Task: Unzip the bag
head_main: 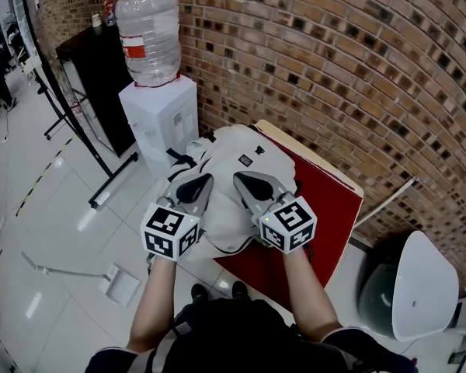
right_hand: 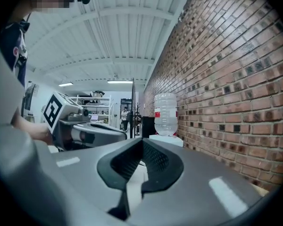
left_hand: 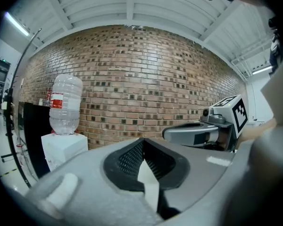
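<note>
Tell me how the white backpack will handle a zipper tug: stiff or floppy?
Probably floppy: the white backpack looks like soft fabric, slumped on the red table. It may slide or lift with a one-sided pull, since nothing pins it. It lies near the table's edge, so it could slip off.

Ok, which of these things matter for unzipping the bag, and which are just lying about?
For the job: white bag, left gripper, right gripper, red table under the bag.
Just lying about: water dispenser, its bottle, black cabinet, dustpan, bin.
</note>
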